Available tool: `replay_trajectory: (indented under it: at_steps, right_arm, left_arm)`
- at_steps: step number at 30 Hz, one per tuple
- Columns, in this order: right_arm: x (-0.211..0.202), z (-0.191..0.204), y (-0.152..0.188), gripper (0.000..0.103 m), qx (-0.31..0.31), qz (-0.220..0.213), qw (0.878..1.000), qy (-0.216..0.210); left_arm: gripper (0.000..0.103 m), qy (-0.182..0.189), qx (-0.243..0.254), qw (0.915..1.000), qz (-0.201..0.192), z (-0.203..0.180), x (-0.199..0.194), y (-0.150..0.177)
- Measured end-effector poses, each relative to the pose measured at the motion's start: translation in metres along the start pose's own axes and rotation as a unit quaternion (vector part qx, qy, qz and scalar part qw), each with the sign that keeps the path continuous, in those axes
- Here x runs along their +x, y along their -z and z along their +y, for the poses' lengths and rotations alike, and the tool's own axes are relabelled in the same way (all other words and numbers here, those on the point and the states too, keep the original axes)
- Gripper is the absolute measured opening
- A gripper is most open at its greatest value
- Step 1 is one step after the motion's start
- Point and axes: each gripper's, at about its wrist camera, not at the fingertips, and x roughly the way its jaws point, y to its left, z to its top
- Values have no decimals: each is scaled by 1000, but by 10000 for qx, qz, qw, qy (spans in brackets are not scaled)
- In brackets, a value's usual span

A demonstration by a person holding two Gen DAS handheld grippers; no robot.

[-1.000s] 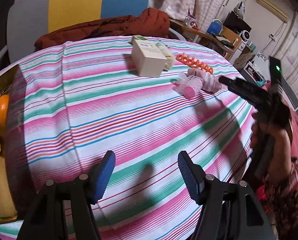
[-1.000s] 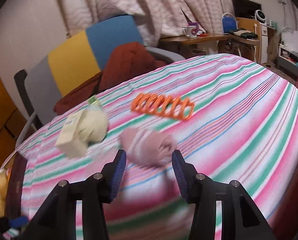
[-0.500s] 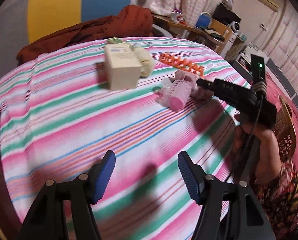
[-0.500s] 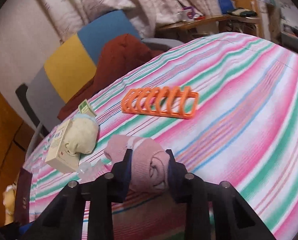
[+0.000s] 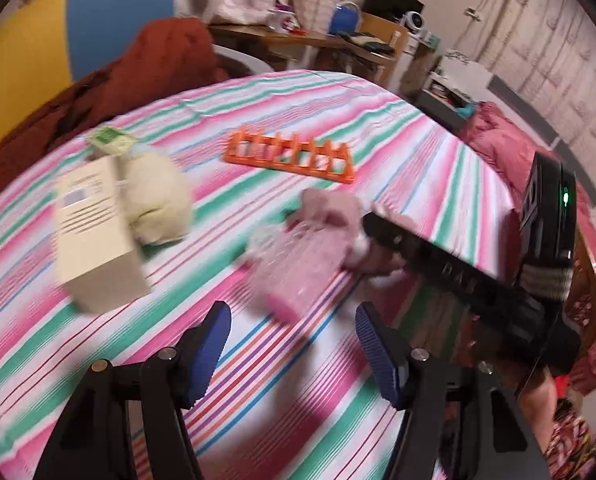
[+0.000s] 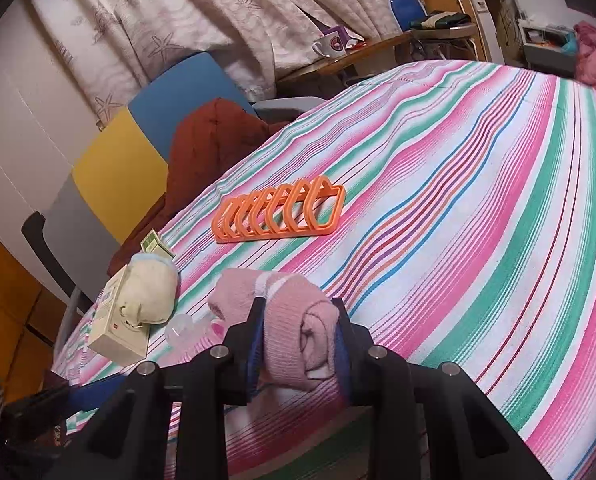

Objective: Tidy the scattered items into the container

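Note:
My right gripper (image 6: 300, 344) is shut on a rolled pink sock (image 6: 294, 332), which is still at the striped tablecloth; it also shows in the left wrist view (image 5: 338, 212) with the right gripper (image 5: 378, 224) around it. A clear pink bottle (image 5: 294, 268) lies beside the sock. A cream box (image 5: 98, 232), a cream sock roll (image 5: 158, 204) and an orange rack (image 5: 290, 156) lie on the table. My left gripper (image 5: 294, 344) is open and empty, above the cloth near the bottle. No container is in view.
A chair with yellow and blue panels (image 6: 138, 136) and a rust-coloured garment (image 6: 210, 144) stand behind the table. A side table with a mug (image 6: 330, 46) is further back. A small green-and-white packet (image 5: 110, 140) lies behind the box.
My right gripper has closed on the pink sock. My left gripper has swung right and closer to the items, staying open.

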Motion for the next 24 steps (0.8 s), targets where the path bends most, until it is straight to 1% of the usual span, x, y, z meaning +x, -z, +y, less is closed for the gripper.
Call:
replay_trajectory:
  at_steps: [2, 4, 6, 8, 9, 10, 11, 15, 19, 24]
  right_arm:
    - [1, -1, 0, 31, 24, 1, 10000, -18]
    - [1, -2, 0, 31, 30, -3, 10000, -16]
    - [1, -3, 1, 31, 53, 1, 10000, -25]
    - [2, -4, 1, 31, 92, -2, 9999, -52]
    - [2, -4, 1, 31, 104, -2, 9999, -59]
    - [2, -5, 1, 31, 112, -2, 9999, -65]
    - [2, -5, 1, 31, 117, -4, 9999, -69]
    - [3, -5, 1, 31, 127, -14, 9999, -71]
    - [2, -3, 1, 31, 93, -23, 9999, -40]
    - [2, -2, 1, 31, 64, -19, 10000, 1]
  left_arm:
    - [66, 33, 118, 9999, 77, -2, 9, -6]
    - [65, -112, 310, 9993, 176, -4, 19, -11]
    - [65, -39, 441, 9986, 306, -6, 26, -14]
    - [64, -50, 552, 9974, 462, -8, 35, -16]
    - [62, -43, 579, 9969, 529, -8, 39, -16]
    - [57, -68, 610, 9967, 528, -8, 41, -16]
    - [55, -126, 643, 9967, 481, -8, 41, -15]
    - [52, -92, 668, 9970, 369, -8, 40, -11]
    - [50, 38, 433, 9987, 254, -1, 31, -2]
    - [50, 101, 253, 9996, 112, 6, 18, 17]
